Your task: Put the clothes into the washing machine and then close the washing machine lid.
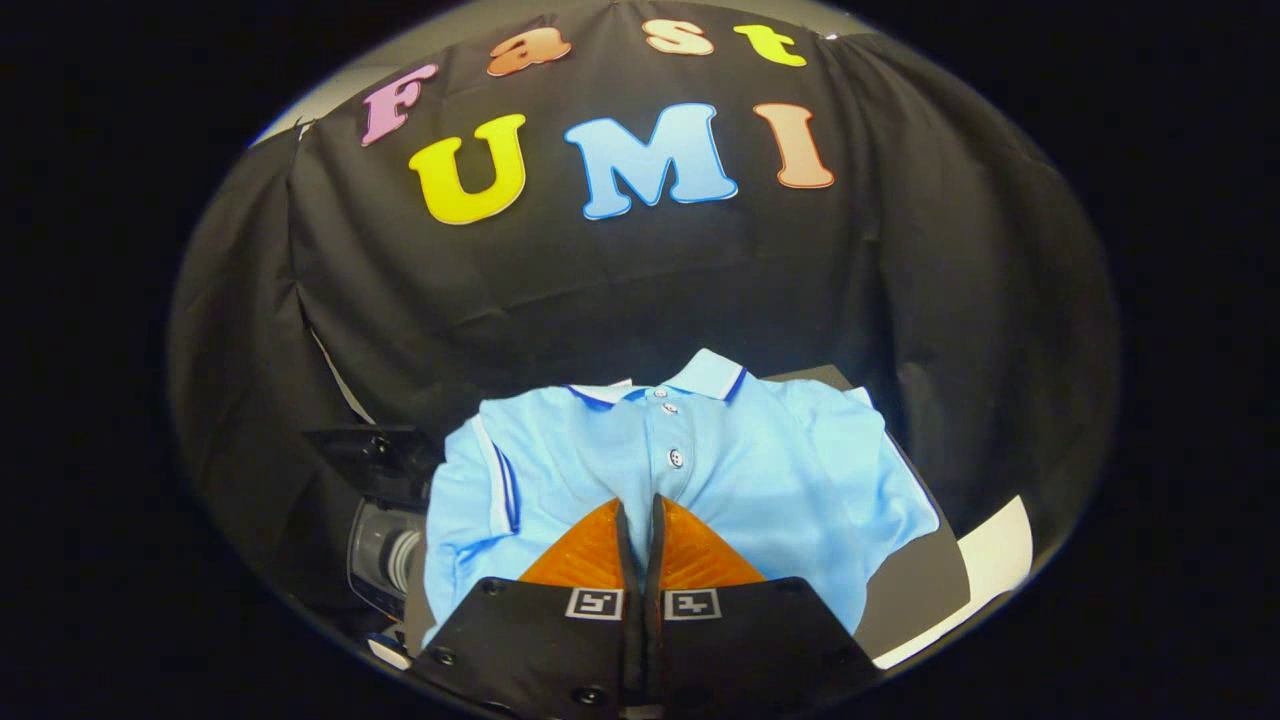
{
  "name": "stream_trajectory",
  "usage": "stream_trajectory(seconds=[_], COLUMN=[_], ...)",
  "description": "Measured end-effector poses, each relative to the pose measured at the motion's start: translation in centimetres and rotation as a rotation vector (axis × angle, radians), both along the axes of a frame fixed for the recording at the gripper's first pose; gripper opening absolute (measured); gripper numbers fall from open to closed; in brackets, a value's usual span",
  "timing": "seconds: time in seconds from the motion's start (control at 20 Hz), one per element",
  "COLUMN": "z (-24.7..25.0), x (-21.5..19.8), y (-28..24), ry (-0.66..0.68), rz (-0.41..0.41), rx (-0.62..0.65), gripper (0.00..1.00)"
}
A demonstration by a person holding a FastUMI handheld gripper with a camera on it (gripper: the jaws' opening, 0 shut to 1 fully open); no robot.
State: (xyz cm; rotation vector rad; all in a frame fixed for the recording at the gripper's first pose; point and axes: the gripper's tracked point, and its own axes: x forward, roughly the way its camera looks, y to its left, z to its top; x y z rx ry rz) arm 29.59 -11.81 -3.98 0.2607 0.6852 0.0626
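the gripper (640, 505) has its fingers nearly together over the front of the light blue shirt (700, 470), which lies flat on the table (920, 590), perhaps pinching cloth, so loading the washing machine (385, 555) left of the shirt and closing its lid look undone.

Black cloth wall (640, 290) behind; white sheet (995, 560) (partly hidden) on dark surface (915, 590).

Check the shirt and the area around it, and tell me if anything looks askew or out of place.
Nothing looks damaged or spilled. The light blue polo shirt hangs buttoned and a little rumpled just ahead of the gripper, whose fingers are nearly closed with a fold of the fabric between their tips. The washing machine sits beside it.
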Motion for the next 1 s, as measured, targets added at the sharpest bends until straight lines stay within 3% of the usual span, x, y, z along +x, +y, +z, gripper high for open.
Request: stream_trajectory(seconds=[0.5, 1.0], z=[13.2, 17.3], x=[0.7, -0.7], y=[5.4, 17.7], ry=[-0.256, -0.326], rz=[0.084, 0.284], rx=[0.057, 0.088], gripper=[0.01, 0.01])
